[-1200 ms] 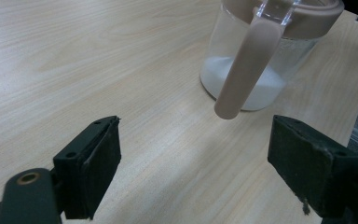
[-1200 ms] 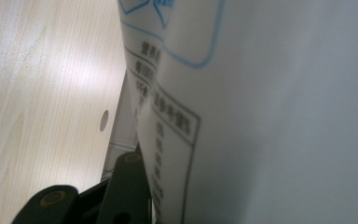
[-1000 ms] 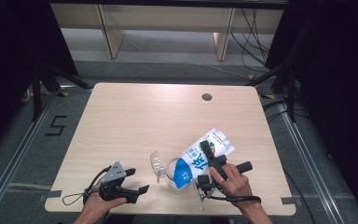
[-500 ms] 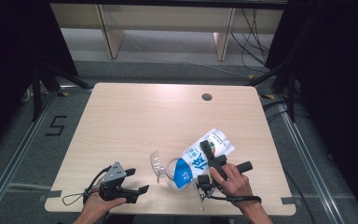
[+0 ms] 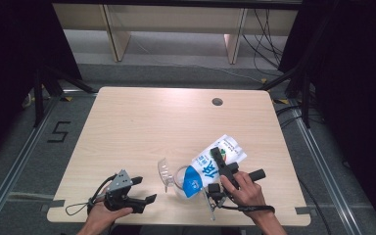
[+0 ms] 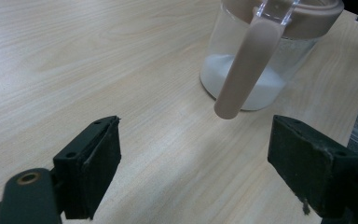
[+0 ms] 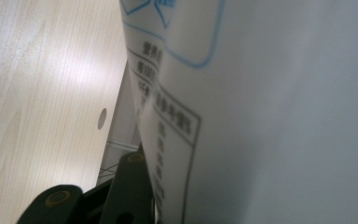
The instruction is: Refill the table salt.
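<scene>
While the right gripper [image 5: 219, 161] clamps a white-and-blue bag [image 5: 210, 164], tilting it over a clear jar [image 6: 265, 51] near the table's [image 5: 142, 122] front edge, the left gripper [image 5: 144, 191] rests beside, its 2 jaws wide apart and empty.

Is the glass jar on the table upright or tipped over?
Upright. In the left gripper view the jar stands on its base on the table, white powder lying level at its bottom and its lid hinged open.
</scene>
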{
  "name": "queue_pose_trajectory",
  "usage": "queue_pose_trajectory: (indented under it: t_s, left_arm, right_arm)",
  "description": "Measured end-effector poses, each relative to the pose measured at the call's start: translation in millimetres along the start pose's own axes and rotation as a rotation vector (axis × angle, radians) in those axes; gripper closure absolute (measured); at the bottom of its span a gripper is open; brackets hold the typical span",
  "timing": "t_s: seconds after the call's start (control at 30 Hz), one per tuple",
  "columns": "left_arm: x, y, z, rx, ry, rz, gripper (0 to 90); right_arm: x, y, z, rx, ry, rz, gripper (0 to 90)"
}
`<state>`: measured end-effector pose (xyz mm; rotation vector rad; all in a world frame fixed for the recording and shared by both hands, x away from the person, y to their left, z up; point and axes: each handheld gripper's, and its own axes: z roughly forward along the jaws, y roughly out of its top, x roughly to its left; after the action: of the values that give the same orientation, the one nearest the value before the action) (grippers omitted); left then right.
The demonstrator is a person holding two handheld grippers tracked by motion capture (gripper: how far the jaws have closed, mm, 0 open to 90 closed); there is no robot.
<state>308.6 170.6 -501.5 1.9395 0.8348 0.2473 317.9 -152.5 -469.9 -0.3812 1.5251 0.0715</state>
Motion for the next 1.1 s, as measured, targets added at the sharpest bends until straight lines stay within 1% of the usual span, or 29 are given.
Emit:
queue_pose_trajectory:
  t_s: [0.03, 0.07, 0.1, 0.13, 0.17, 0.2, 0.23, 0.3, 0.33, 0.37, 0.47, 0.5, 0.53, 0.63, 0.67, 0.77, 0.93, 0.97, 1.0, 1.03, 1.07, 1.1]
  left_arm:
    - [0.1, 0.0, 0.0, 0.000, 0.000, 0.000, 16.7]
    - [0.1, 0.0, 0.0, 0.000, 0.000, 0.000, 16.7]
    - [0.0, 0.0, 0.0, 0.000, 0.000, 0.000, 16.7]
    - [-0.1, 0.0, 0.1, 0.000, 0.000, 0.000, 16.7]
    - [-0.5, -0.1, 0.4, -0.004, -0.001, -0.005, 16.7]
    - [-0.5, -0.1, 0.4, -0.005, -0.001, -0.004, 16.7]
    - [-0.4, -0.1, 0.4, -0.004, -0.001, -0.004, 16.7]
    - [0.0, 0.0, 0.0, 0.001, 0.000, 0.001, 16.7]
    - [-0.4, -0.1, 0.4, -0.005, -0.001, -0.005, 16.7]
    - [-0.3, 0.0, 0.4, -0.004, -0.001, -0.003, 16.7]
    - [-0.4, 0.0, 0.4, -0.005, -0.001, -0.004, 16.7]
    - [-0.4, 0.0, 0.4, -0.005, -0.001, -0.004, 16.6]
    - [-0.1, 0.0, 0.2, -0.001, 0.000, 0.000, 16.7]
    - [-0.5, 0.0, 0.4, -0.005, -0.001, -0.004, 16.7]
    - [-0.5, -0.1, 0.5, -0.005, -0.001, -0.004, 16.7]
    - [-0.5, 0.0, 0.4, -0.005, -0.001, -0.004, 16.7]
    - [-0.5, -0.1, 0.4, -0.005, -0.001, -0.004, 16.7]
    - [0.7, 0.1, -0.2, 0.009, 0.003, 0.011, 16.7]
    - [1.2, 0.1, -0.7, 0.018, 0.005, 0.016, 16.7]
    - [-0.9, -0.3, 0.2, 0.002, 0.001, -0.015, 16.7]
    - [-1.2, -0.4, 0.5, -0.003, 0.001, -0.019, 16.7]
    - [-0.9, -0.2, 0.5, -0.004, 0.000, -0.012, 16.7]
  right_arm:
    - [-0.3, 0.1, -0.8, 0.012, 0.011, -0.002, 67.1]
    - [0.5, 0.1, -1.8, 0.026, 0.013, 0.010, 67.2]
    - [-1.1, 0.2, -1.4, 0.020, 0.007, -0.007, 67.4]
    - [-3.0, 0.2, -0.1, -0.004, -0.003, -0.028, 67.5]
    - [-3.2, 0.2, -0.1, -0.005, 0.001, -0.031, 67.7]
    - [-1.5, 0.1, -1.3, 0.018, 0.013, -0.006, 67.8]
    - [-0.4, -0.2, -1.9, 0.026, 0.013, 0.011, 67.9]
    - [-0.4, -0.4, -1.5, 0.022, 0.013, 0.012, 68.1]
    - [-0.4, -0.5, -1.4, 0.022, 0.014, 0.012, 68.2]
    - [-1.7, -0.3, -1.2, 0.019, 0.008, -0.005, 68.2]
    - [-1.8, -0.4, -1.3, 0.020, 0.007, -0.006, 68.3]
    - [-0.2, -0.6, -1.6, 0.025, 0.011, 0.018, 68.4]
    - [0.1, -0.7, -2.0, 0.028, 0.011, 0.026, 68.5]
    - [-0.9, -0.5, -1.7, 0.026, 0.011, 0.015, 68.7]
    - [-0.4, -0.6, -1.9, 0.027, 0.010, 0.022, 68.7]
    - [-1.1, -0.7, -1.7, 0.025, 0.012, 0.010, 68.8]
    - [-1.8, -0.6, -2.1, 0.026, 0.013, 0.016, 68.9]
    - [-3.2, -0.7, -2.1, 0.024, 0.007, -0.003, 68.9]
    - [-2.2, -0.9, -2.0, 0.024, 0.012, 0.012, 69.0]
    - [-2.2, -0.9, -2.0, 0.025, 0.014, 0.013, 69.0]
    - [-2.2, -0.9, -1.9, 0.024, 0.011, 0.011, 69.0]
    - [-2.1, -0.8, -2.0, 0.025, 0.012, 0.013, 69.0]
